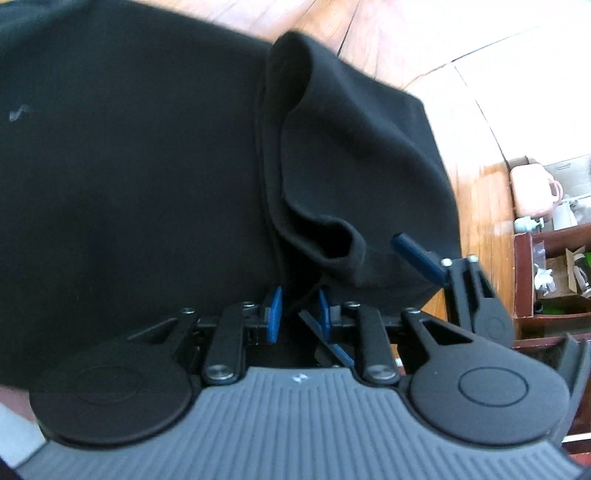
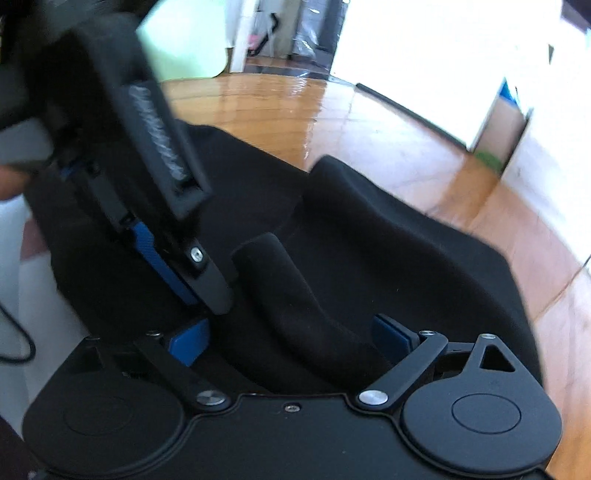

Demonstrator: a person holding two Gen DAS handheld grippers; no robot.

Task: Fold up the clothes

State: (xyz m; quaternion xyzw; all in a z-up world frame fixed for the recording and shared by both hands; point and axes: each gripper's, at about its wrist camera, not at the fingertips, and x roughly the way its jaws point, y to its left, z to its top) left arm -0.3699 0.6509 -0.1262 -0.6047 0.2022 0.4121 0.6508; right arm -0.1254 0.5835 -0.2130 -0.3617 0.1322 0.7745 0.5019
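The black garment point(image 1: 147, 166) is spread on the wooden floor point(image 1: 388, 33). A raised fold is pinched by the left gripper point(image 1: 297, 314), fingers clenched on it so the edge can be carried over; the right gripper point(image 2: 291, 336) is spread wide, nothing gripped.

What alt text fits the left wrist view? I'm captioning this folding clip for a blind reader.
The left gripper, blue pads close together, pinches a raised fold of a black garment spread over a wooden floor. The right gripper reaches in at the garment's right edge.
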